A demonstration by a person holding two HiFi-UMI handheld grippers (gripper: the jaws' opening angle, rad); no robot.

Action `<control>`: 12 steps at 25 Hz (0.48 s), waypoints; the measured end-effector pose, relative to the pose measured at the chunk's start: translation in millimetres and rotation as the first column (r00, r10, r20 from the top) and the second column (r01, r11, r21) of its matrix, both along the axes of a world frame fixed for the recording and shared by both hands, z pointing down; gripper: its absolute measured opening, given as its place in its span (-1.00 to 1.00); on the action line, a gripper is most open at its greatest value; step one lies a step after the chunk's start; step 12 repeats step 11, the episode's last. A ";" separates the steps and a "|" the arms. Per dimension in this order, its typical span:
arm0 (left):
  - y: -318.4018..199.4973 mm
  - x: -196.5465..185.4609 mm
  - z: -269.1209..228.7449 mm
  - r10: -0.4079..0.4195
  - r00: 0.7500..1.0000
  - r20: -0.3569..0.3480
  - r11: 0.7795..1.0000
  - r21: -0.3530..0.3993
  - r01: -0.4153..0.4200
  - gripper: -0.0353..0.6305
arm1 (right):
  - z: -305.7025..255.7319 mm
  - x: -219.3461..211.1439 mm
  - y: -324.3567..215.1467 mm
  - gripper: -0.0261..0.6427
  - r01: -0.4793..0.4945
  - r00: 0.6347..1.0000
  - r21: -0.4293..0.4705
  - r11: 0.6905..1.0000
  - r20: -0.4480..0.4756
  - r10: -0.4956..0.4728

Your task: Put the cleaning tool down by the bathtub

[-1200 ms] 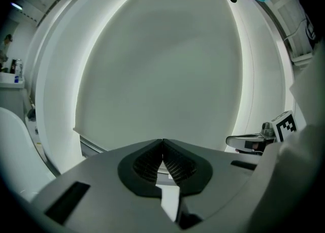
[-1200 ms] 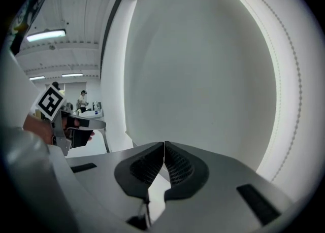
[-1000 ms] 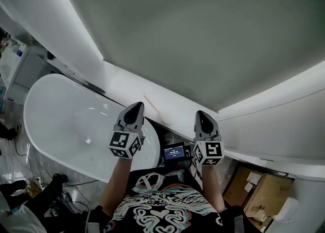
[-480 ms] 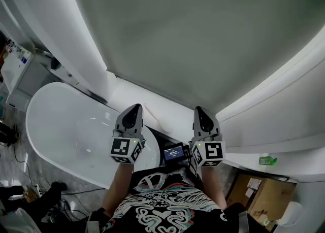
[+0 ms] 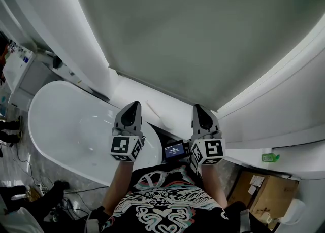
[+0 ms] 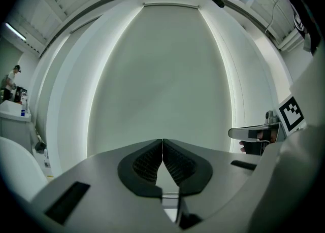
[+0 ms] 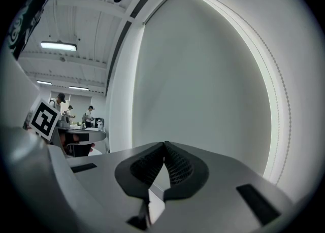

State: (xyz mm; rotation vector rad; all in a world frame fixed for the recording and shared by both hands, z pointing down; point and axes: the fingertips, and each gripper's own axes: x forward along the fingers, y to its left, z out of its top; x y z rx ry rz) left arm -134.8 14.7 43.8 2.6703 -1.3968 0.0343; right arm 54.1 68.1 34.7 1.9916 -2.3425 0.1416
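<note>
A large grey wall panel (image 5: 203, 29) filled the upper view, edged by lit white strips. A small green bottle (image 5: 270, 157) sat on a white ledge (image 5: 302, 151) at the right. Cardboard boxes (image 5: 261, 196) stood below that ledge. Black cables (image 5: 71, 202) trailed over the marbled floor (image 5: 23, 168) at lower left.

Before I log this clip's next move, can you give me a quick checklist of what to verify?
1. The left tool is empty: ok, jaws together, nothing between them.
2. The right tool is empty: ok, jaws together, nothing between them.
3. Cleaning item down by the bathtub: cannot tell; a thin stick lies on the ledge beside it, too small to identify.
4. Space ahead of both tools free: ok, only bare wall in front.
</note>
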 end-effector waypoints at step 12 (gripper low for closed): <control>-5.8 4.2 -3.4 0.019 1.000 0.010 1.000 0.012 -0.019 -0.84 | 3.8 1.0 -4.6 -0.84 -0.006 1.000 -0.002 1.000 0.008 0.006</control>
